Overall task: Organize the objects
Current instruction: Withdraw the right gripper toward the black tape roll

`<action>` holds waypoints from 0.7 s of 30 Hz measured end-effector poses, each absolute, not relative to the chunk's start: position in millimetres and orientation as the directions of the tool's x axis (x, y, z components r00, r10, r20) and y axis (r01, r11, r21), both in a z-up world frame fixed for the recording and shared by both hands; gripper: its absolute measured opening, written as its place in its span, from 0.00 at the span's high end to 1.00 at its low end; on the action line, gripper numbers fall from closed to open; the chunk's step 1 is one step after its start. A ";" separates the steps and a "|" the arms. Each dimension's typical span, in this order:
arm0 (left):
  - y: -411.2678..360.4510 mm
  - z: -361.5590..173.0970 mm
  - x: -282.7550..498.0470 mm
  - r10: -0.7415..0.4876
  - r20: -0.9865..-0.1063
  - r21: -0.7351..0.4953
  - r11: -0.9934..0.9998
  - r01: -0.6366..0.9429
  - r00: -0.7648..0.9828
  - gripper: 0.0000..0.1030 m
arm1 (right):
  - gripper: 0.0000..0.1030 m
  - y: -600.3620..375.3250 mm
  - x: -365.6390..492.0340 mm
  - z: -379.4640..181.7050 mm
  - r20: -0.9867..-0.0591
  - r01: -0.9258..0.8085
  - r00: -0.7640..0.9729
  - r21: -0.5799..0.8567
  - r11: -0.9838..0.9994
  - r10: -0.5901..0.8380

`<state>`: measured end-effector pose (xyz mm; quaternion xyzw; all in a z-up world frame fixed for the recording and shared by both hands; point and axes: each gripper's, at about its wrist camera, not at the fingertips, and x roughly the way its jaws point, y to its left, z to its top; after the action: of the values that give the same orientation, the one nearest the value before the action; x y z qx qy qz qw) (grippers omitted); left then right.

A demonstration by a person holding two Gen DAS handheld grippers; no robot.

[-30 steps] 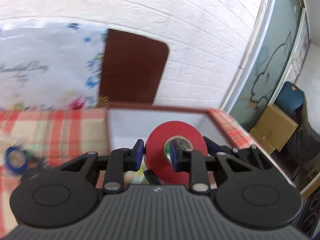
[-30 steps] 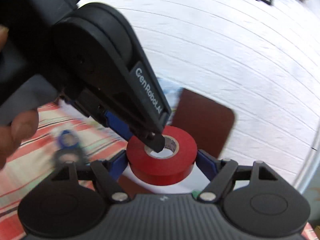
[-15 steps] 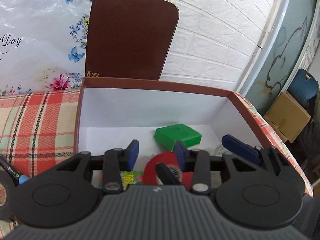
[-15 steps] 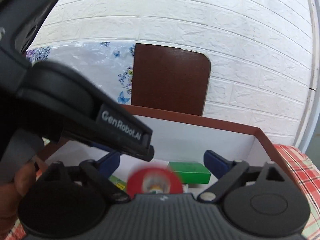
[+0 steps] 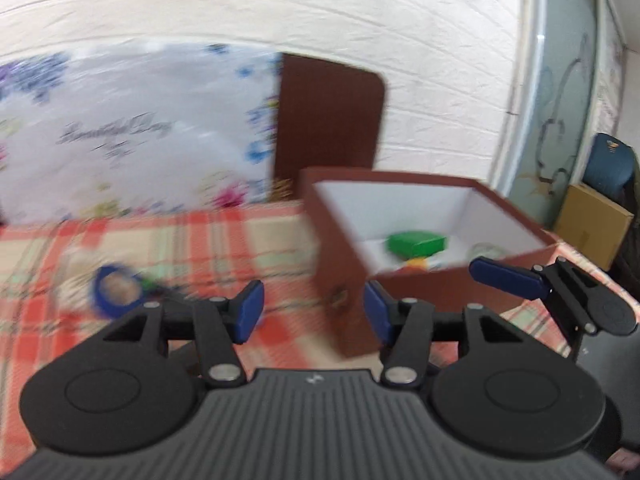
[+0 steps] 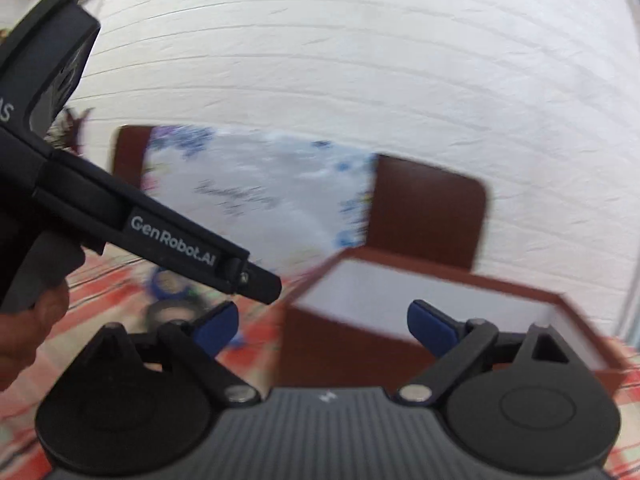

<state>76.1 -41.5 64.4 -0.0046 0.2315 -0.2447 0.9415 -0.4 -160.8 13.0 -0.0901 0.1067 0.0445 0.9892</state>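
A brown box with white inner walls (image 5: 516,258) stands on the plaid tablecloth; it also shows in the right wrist view (image 6: 440,280). Inside it lie a green block (image 5: 416,242) and other small items. My left gripper (image 5: 314,312) is open and empty, in front of the box's left corner. My right gripper (image 6: 322,326) is open and empty, near the box's front wall. A blue tape roll (image 5: 116,290) lies blurred on the cloth at left; it also shows in the right wrist view (image 6: 168,282), with a dark roll (image 6: 170,312) beside it.
A brown chair back (image 5: 328,116) and a floral sheet (image 5: 132,136) stand against the white brick wall behind the table. A cardboard box (image 5: 592,226) and a blue chair (image 5: 608,164) are at far right. The left gripper's body (image 6: 120,204) crosses the right wrist view.
The red tape roll held between both grippers was let go into the box. Both grippers opened and pulled back and leftward from the box; the views are now motion-blurred.
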 end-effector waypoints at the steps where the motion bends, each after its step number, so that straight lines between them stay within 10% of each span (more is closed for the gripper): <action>1: -25.4 58.6 75.1 -0.423 -0.444 -0.113 0.901 0.419 0.790 0.45 | 0.11 -150.2 3.2 9.6 -0.256 -0.166 0.960 -0.175 0.971 0.118; 10: 83.6 -5.8 97.6 -0.064 -0.568 -0.052 0.998 0.041 0.821 0.45 | 0.11 -76.0 73.2 -30.0 -0.540 -0.325 0.811 -0.093 0.941 0.227; 21: 98.6 -14.5 99.5 -0.103 -0.519 -0.130 0.991 0.041 0.849 0.39 | 0.00 -62.5 124.9 -41.2 -0.591 -0.256 0.795 -0.122 0.959 0.137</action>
<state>99.5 98.6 -14.5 -0.0569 0.2726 -0.0374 0.9597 124.9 -62.5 -41.2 -0.0985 0.3030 0.1044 0.9421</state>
